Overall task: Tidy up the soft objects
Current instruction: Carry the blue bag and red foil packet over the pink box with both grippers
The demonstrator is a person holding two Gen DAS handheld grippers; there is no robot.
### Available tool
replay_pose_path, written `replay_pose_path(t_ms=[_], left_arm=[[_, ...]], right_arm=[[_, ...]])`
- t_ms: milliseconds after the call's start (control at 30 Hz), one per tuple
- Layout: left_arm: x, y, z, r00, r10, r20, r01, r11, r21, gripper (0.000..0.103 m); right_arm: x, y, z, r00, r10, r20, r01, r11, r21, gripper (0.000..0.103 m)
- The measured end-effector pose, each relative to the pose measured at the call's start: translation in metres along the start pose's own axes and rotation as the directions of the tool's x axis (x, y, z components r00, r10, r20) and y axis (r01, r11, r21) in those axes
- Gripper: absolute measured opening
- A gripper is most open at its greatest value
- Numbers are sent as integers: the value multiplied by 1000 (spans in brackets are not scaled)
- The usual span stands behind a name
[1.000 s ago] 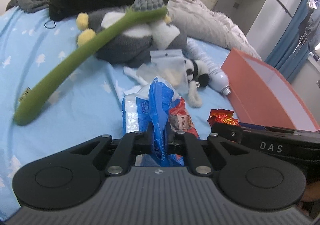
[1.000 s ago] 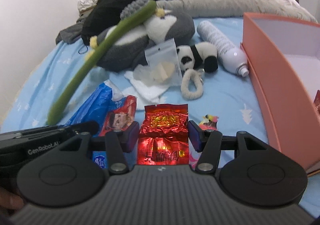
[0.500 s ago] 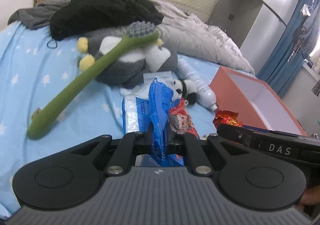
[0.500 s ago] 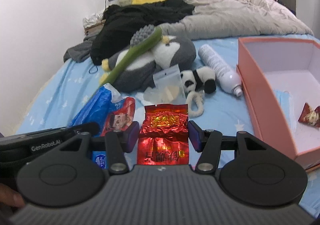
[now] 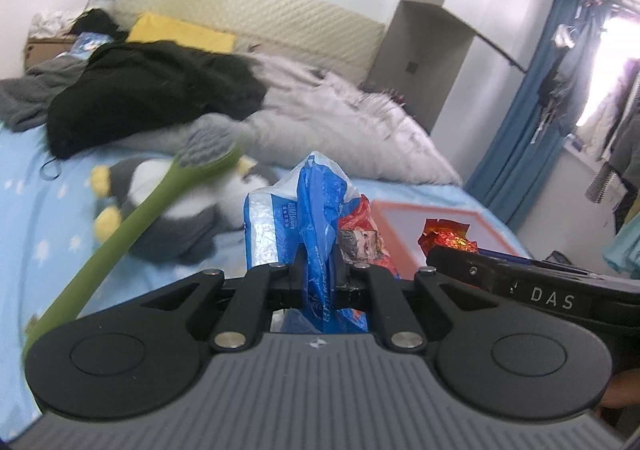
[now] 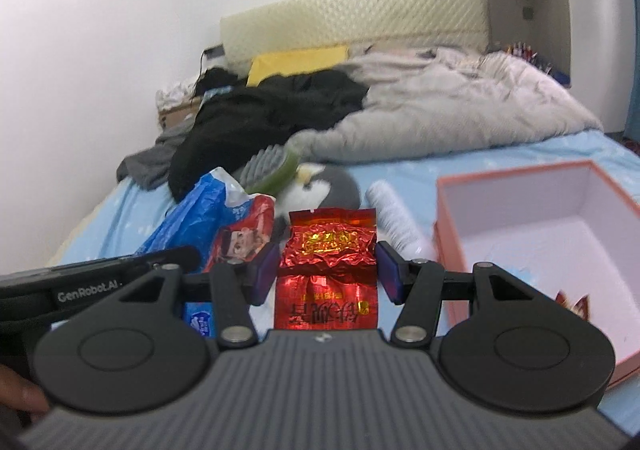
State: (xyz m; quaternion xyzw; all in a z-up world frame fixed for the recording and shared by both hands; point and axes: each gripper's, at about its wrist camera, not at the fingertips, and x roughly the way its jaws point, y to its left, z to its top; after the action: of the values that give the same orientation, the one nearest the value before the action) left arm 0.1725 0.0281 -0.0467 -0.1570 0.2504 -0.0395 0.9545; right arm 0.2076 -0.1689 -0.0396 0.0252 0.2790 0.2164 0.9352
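Step in hand: carrying two soft packets toward the box, judging by both being held clear of the bed.
Left hand-held gripper (image 5: 316, 274): jaws nearly together, clamped on the crumpled blue plastic pack (image 5: 308, 218), which stands up out of the grip with a red printed wrapper (image 5: 362, 238) bunched against it.
Right hand-held gripper (image 6: 326, 270): jaws about half apart, pressed on both sides of the red foil packet (image 6: 328, 270), held flat and upright between the pads.
Relation of the two: side by side and near each other; each shows at the edge of the other's view.
Pink box (image 6: 532, 226): open, on the bed near its right edge, just right of the right gripper; a small red packet (image 6: 574, 300) already lies inside near the front wall.
Left on the bed: a grey and white plush penguin (image 5: 192, 206) toward the middle, a long green plush brush (image 5: 132, 226) leaning across it, a white bottle (image 6: 394, 216) beside the box's left wall.
Head of the bed: black clothing (image 5: 156, 94) and a pale rumpled duvet (image 6: 448, 106).
Next move calls for: swinging the right gripper over the box's open top and parting its jaws so the foil packet drops in, then the same with the left.
Care: the blue pack is limp and the red wrapper sits loosely beside it; I cannot tell whether the jaws hold both.
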Motion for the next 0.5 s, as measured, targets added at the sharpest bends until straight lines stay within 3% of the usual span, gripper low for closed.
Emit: replay_pose_path(t_ms=[300,500], left_arm=[[25,-58,33,993,-109,32,107,992,59,10],[50,-98,42,984,-178,4,177,980,88,10]], right_arm=[[-21,-42,36,993,-95,76,95,996,0,56],[-31,-87,45,983,-171,69,167,984,58,56]])
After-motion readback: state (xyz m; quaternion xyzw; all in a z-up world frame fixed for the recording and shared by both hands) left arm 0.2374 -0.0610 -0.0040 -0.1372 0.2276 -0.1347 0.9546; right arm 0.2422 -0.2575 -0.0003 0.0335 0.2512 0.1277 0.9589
